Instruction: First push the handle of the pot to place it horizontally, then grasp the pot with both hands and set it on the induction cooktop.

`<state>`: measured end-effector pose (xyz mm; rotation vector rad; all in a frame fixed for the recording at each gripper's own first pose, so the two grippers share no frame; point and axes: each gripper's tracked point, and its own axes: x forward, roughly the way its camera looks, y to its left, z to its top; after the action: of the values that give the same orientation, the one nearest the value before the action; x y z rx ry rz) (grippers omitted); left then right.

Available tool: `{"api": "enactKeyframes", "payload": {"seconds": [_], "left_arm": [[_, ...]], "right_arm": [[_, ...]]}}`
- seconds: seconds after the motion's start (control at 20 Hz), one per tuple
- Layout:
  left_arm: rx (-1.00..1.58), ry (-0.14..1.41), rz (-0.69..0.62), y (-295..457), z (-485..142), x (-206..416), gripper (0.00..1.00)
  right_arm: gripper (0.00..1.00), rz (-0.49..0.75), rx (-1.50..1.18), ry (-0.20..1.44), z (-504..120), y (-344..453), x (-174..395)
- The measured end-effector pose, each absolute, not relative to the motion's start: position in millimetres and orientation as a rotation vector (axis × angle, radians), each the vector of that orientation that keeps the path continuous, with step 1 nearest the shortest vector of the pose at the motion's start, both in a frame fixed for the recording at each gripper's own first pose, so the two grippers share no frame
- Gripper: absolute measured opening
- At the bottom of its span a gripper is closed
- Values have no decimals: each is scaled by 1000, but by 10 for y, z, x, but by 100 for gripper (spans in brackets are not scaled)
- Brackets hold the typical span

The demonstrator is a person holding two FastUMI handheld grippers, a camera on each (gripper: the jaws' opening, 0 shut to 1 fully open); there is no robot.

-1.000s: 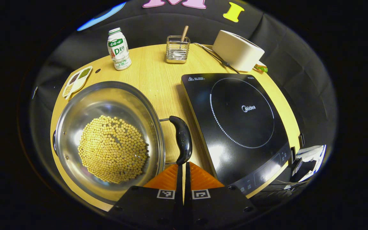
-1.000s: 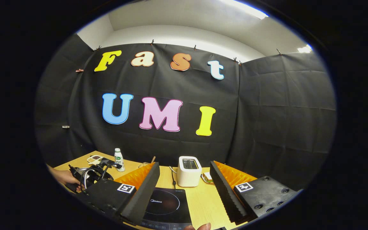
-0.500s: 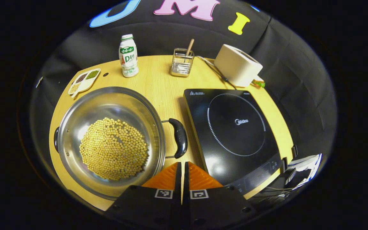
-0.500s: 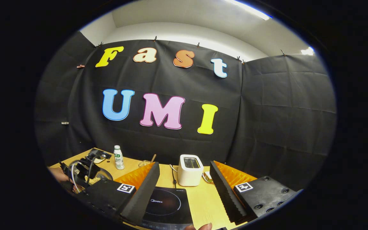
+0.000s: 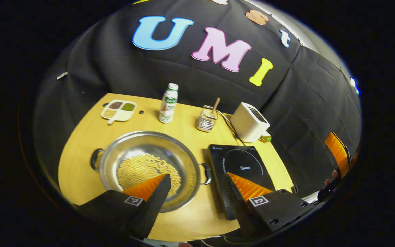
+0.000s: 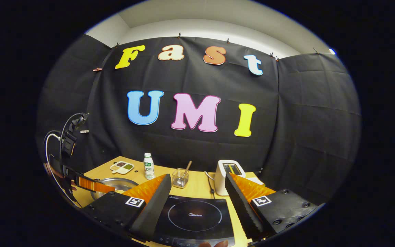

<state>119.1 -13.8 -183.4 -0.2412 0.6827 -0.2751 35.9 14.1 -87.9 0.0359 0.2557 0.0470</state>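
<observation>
The steel pot (image 5: 134,145) holds soybeans (image 5: 139,169) and stands on the wooden table left of the black induction cooktop (image 5: 243,163). Its black side handles stick out to the left (image 5: 94,158) and to the right (image 5: 207,173). My left gripper (image 5: 197,183) hovers open above the pot's near edge, touching nothing. My right gripper (image 6: 197,193) is open over the cooktop (image 6: 194,216), with nothing between its fingers. The right gripper view has the pot (image 6: 106,181) at the left, with an orange finger (image 6: 93,185) of the left gripper over it.
At the back of the table stand a divided dish of grains (image 5: 119,109), a white bottle (image 5: 168,103), a wire holder with a wooden stick (image 5: 207,120) and a white toaster (image 5: 250,121) with its cable. The cooktop's control strip faces the near table edge.
My left gripper was shut at the end of the pot's right handle; it has opened, risen and drawn back. The right gripper has shifted slightly, bringing more of the cooktop into its view.
</observation>
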Motion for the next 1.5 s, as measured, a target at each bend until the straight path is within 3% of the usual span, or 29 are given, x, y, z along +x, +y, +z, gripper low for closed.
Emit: {"api": "enactKeyframes", "payload": {"seconds": [0.4, 0.65, 1.3, 1.45, 1.5], "left_arm": [[-145, 717, -117, 1134, -2134, 1245, 96], [-79, 740, -86, 1629, -2387, 1446, 96], [-123, 891, -125, 1731, -3234, 1963, 94], [-125, 912, -122, 1721, -3326, 2027, 92], [-128, 915, -116, 1732, -3351, 2041, 86]], "right_arm": [[98, 141, 77, 373, -1254, 859, 544], [98, 178, 95, 457, -1613, 1286, 602], [98, 189, 127, 804, -3069, 1961, 742], [99, 169, 173, 881, -3340, 2040, 765], [99, 168, 183, 905, -3424, 2079, 762]]}}
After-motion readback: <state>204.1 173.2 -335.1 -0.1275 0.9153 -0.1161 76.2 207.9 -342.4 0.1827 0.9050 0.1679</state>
